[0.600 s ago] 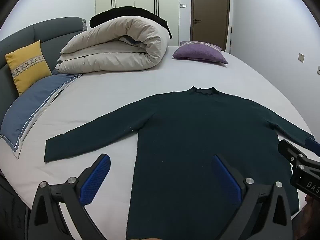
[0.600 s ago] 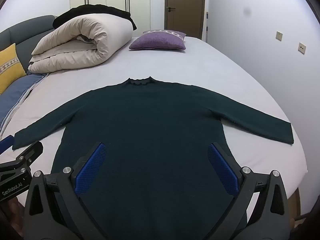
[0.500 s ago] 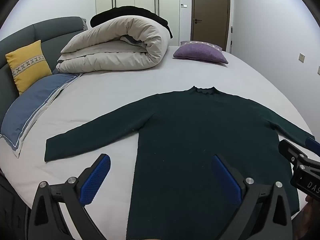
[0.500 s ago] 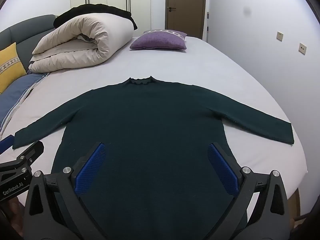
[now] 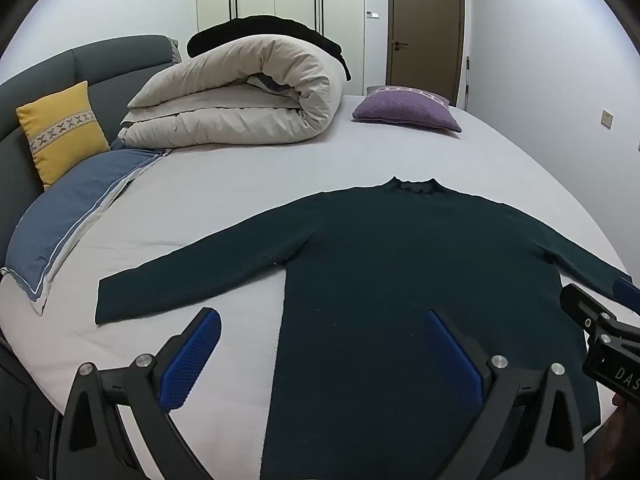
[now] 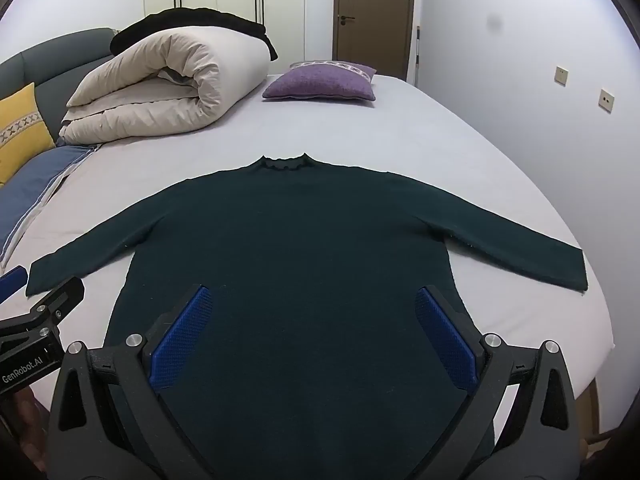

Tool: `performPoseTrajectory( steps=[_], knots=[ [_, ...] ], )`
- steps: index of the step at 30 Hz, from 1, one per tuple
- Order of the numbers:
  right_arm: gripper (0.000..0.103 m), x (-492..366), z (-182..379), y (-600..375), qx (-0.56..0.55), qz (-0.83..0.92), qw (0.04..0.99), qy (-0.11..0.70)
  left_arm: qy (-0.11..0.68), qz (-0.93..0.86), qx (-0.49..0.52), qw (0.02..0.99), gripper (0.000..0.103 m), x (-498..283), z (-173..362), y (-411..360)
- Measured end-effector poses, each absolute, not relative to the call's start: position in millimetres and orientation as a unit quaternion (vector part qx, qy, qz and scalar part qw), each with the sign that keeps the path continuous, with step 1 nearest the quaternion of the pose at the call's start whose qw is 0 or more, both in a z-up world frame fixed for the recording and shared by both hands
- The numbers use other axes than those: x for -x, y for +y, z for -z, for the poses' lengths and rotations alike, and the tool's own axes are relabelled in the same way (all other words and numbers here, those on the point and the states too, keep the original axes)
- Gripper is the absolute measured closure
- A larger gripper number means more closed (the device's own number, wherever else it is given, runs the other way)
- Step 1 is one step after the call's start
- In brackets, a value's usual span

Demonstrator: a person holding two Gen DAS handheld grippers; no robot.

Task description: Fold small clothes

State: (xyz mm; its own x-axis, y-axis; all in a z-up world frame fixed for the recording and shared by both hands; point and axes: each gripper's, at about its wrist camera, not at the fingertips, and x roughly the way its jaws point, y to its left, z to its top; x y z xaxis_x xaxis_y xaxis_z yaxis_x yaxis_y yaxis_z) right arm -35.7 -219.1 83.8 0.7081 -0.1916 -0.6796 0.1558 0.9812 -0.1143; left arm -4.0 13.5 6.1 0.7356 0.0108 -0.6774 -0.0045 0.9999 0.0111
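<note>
A dark green long-sleeved sweater [image 5: 400,264] lies flat on the bed, face up, collar away from me, both sleeves spread out to the sides; it also shows in the right wrist view [image 6: 304,240]. My left gripper [image 5: 320,328] is open and empty above the sweater's lower left edge. My right gripper [image 6: 312,312] is open and empty above the lower middle of the sweater. Each gripper shows at the edge of the other's view.
The bed's pale sheet [image 5: 224,192] extends around the sweater. A rolled beige duvet [image 5: 240,100], a purple cushion [image 5: 404,110], a yellow cushion [image 5: 64,128] and a blue pillow [image 5: 72,216] lie at the far and left sides. The bed's right edge [image 6: 592,280] drops off near the right sleeve.
</note>
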Motion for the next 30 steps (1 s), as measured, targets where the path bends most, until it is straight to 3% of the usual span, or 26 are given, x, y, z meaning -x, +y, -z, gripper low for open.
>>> performPoseTrajectory(
  steps=[30],
  knots=[
    [0.0, 36.6, -87.3, -224.4, 0.026, 0.091, 0.924, 0.37, 0.354, -0.008, -0.006, 0.935, 0.0, 7.7, -12.4, 12.1]
  ],
)
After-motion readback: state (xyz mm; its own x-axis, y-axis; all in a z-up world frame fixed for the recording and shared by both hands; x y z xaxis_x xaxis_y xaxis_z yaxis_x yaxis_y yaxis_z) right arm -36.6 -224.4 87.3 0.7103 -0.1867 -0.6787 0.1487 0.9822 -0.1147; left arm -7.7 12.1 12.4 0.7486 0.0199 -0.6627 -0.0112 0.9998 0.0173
